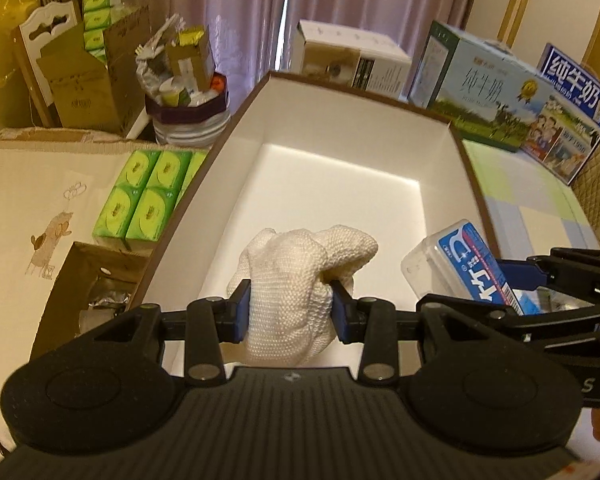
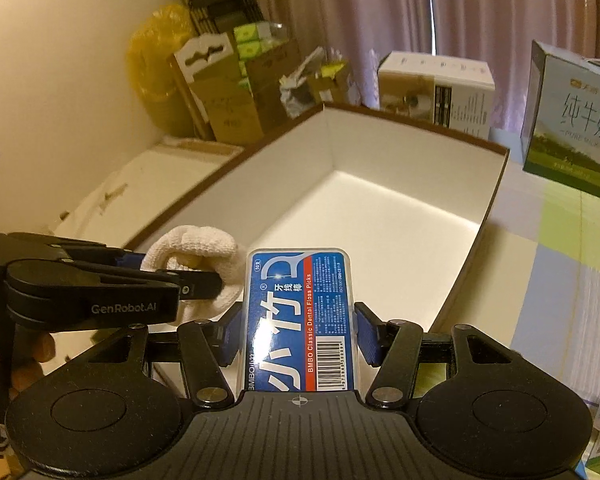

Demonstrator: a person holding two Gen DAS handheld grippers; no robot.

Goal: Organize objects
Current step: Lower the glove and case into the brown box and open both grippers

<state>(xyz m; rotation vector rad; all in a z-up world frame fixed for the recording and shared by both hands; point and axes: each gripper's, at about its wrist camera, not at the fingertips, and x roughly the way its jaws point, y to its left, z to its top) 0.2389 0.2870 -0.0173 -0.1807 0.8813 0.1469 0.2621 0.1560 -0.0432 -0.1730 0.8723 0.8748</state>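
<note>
A large open box (image 1: 476,184) with white inside and brown rim lies ahead; it also shows in the right wrist view (image 2: 492,200). My left gripper (image 1: 292,312) is shut on a bunched white knitted cloth (image 1: 296,272), held over the box's near end; the cloth shows in the right wrist view (image 2: 192,252) too. My right gripper (image 2: 296,332) is shut on a blue dental floss pick box (image 2: 300,320), held just right of the cloth above the box's near edge. The floss box shows in the left wrist view (image 1: 472,264).
Green tissue packs (image 1: 144,196) lie left of the big box, with an open cardboard box (image 1: 92,280) nearer. Milk cartons (image 1: 500,92) and a white carton (image 1: 352,60) stand behind. A full bin (image 1: 184,92) and cardboard boxes (image 1: 92,80) stand far left.
</note>
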